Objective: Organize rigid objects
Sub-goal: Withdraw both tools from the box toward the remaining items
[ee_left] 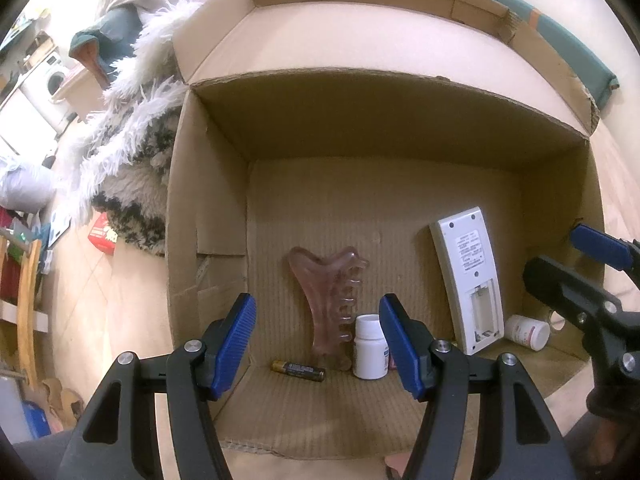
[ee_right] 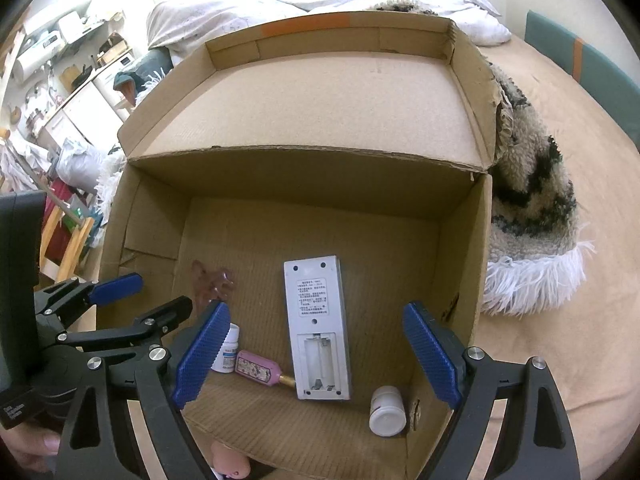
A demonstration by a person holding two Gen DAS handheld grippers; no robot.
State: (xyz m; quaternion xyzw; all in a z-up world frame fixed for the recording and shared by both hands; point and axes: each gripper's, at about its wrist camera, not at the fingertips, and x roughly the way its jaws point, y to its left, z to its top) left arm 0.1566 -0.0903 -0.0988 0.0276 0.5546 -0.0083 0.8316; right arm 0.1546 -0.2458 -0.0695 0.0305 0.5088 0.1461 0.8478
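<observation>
both grippers, left gripper [ee_left: 318,340] and right gripper [ee_right: 316,354], hover wide-fingered and empty over the cardboard box [ee_right: 460,248]; inside it lie remote [ee_right: 316,320], battery [ee_left: 298,371] and bottles, seemingly gathered for tidying.

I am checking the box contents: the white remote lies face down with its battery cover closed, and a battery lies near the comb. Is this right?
Not quite: the remote lies face down, but its battery compartment is open and empty, as the right wrist view shows. The battery does lie near the comb.
</observation>
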